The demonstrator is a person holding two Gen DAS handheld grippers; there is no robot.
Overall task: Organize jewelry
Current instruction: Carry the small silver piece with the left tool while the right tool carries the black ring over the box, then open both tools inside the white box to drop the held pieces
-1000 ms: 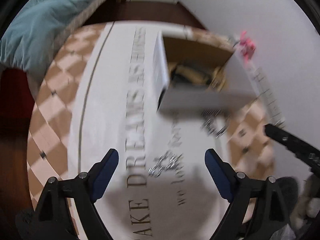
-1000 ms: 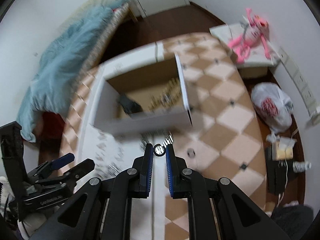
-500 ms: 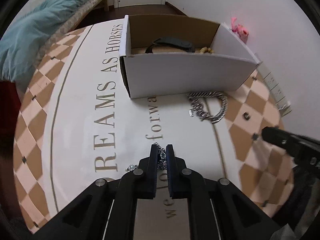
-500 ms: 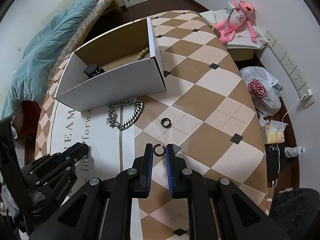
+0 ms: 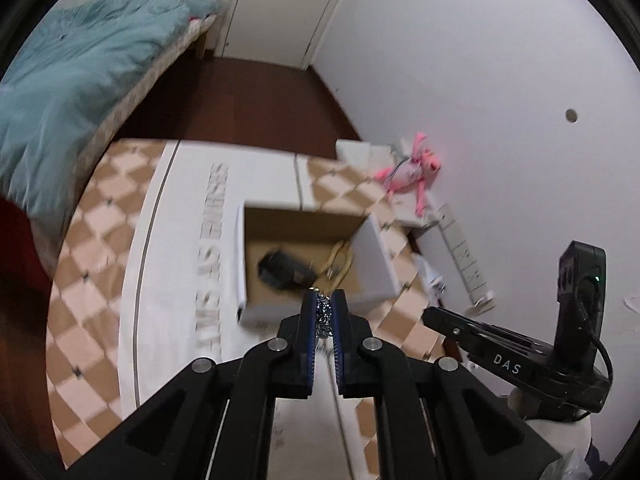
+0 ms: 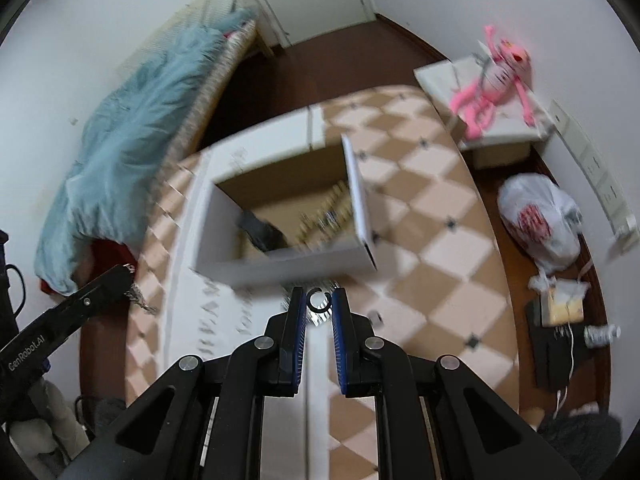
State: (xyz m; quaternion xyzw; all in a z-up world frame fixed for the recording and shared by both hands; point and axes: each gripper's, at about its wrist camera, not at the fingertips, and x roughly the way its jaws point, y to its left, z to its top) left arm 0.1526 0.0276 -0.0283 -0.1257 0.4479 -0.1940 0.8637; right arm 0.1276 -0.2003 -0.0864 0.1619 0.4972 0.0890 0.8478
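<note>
Above the table, the left gripper (image 5: 324, 312) pinches a silver chain (image 5: 322, 314) and the right gripper (image 6: 319, 305) an open ring (image 6: 319, 300); both should release low inside the cardboard box (image 5: 378, 258).

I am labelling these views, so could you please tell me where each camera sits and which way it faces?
Left wrist: on the left hand-held gripper, looking down at the open cardboard box; its fingers pinch a silver chain, with the right hand-held gripper at right.
Right wrist: on the right hand-held gripper, facing down, pinching a dark open ring.
Shared: box, teal blanket, pink plush toy.
</note>
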